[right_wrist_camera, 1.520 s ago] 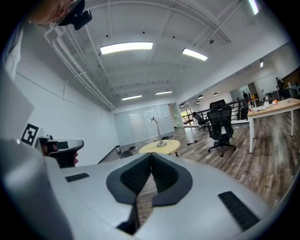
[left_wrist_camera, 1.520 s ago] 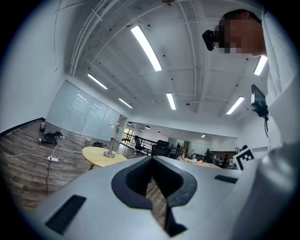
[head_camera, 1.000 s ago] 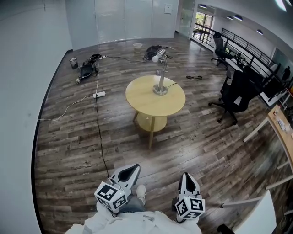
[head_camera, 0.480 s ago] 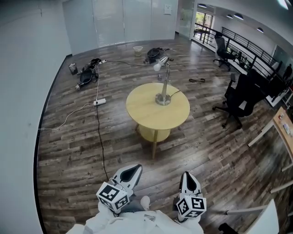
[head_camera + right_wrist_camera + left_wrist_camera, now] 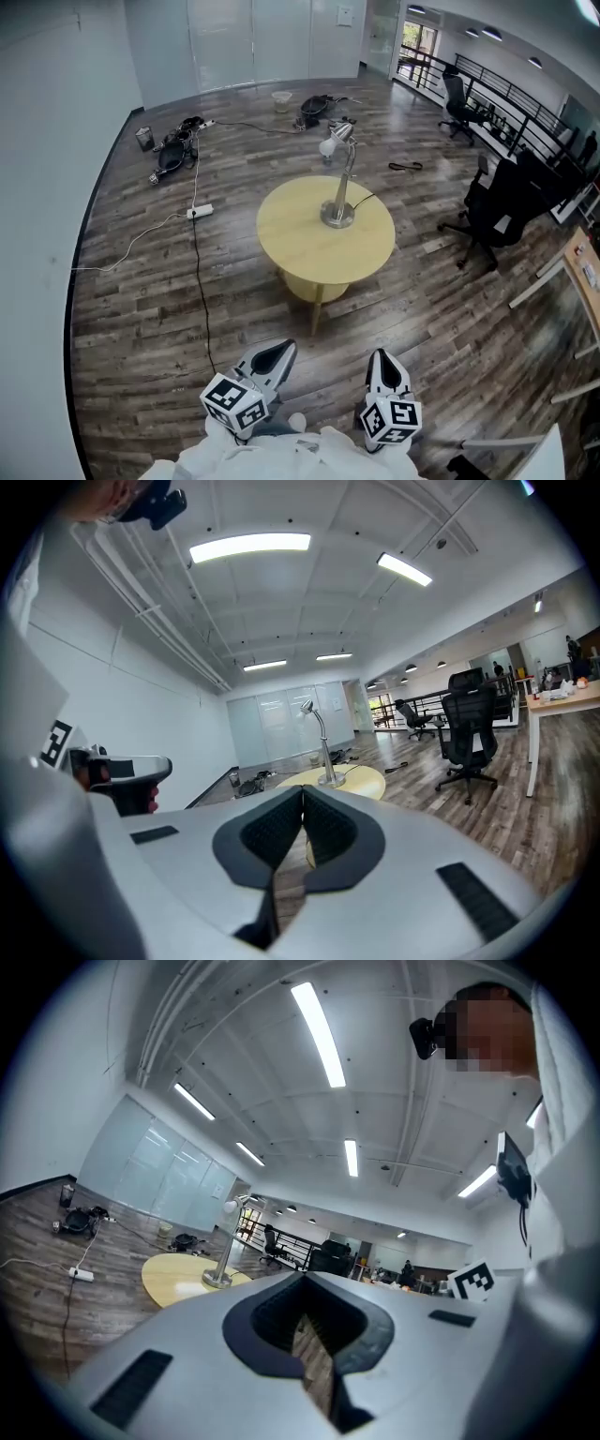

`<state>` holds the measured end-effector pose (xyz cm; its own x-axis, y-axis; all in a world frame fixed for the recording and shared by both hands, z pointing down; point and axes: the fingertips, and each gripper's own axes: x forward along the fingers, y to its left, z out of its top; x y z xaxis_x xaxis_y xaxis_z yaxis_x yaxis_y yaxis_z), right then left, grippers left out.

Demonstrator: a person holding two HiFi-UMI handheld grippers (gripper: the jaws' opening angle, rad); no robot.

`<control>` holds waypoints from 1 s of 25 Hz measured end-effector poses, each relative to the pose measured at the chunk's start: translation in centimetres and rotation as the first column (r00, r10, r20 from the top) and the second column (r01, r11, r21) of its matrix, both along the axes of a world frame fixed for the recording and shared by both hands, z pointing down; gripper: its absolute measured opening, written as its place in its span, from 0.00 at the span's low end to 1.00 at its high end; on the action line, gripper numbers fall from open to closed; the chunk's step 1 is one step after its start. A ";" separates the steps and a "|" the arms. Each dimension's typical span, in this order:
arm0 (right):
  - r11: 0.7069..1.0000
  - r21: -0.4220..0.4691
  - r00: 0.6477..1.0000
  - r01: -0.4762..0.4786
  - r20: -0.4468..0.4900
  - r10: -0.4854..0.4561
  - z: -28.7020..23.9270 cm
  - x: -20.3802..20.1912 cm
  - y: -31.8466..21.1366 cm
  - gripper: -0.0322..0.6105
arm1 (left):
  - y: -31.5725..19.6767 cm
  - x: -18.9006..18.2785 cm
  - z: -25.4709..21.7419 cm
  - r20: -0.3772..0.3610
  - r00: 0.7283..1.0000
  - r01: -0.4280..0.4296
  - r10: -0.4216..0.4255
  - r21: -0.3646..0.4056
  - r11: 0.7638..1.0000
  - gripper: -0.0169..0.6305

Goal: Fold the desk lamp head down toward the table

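Observation:
A silver desk lamp (image 5: 343,184) stands upright on a round yellow table (image 5: 291,234) in the middle of the room, its white head (image 5: 329,144) raised and pointing left. Both grippers are held low near my body, well short of the table. My left gripper (image 5: 284,345) is shut with nothing in it, and my right gripper (image 5: 380,356) is shut and empty too. In the left gripper view the lamp (image 5: 223,1246) and table (image 5: 178,1274) lie far ahead, beyond the left gripper (image 5: 305,1283). The right gripper view shows the lamp (image 5: 322,742) far off, straight past the right gripper (image 5: 302,794).
Black office chairs (image 5: 492,202) stand right of the table, with a desk (image 5: 586,267) further right. A cable and power strip (image 5: 199,212) run along the wood floor on the left. Bags and gear (image 5: 173,150) lie near the far wall.
The table and lamp have come closer and lower in the head view as the person walks toward them. Both grippers keep the same shut pose.

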<state>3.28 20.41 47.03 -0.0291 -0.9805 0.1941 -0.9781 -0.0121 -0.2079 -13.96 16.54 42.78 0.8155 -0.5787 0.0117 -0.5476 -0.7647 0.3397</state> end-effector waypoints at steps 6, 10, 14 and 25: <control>1.000 -0.019 1.000 -0.021 -0.009 0.021 0.0 1.2 -2.6 0.07 | -3.4 0.4 0.6 -0.032 0.999 0.004 -0.006 -0.056 0.998 0.03; 0.999 -0.032 0.999 -0.039 -0.003 0.039 0.4 2.2 -3.7 0.07 | -4.7 1.2 0.9 -0.028 1.000 -0.008 0.006 -0.066 0.998 0.03; 0.999 -0.027 0.999 -0.038 -0.003 0.038 0.3 3.0 -5.7 0.07 | -6.6 2.2 1.1 -0.029 1.000 -0.011 0.008 -0.075 0.997 0.03; 1.000 -0.008 1.000 0.008 0.004 -0.008 0.6 6.3 -13.5 0.07 | -13.2 5.5 1.5 -0.018 0.999 0.028 -0.029 -0.068 0.997 0.03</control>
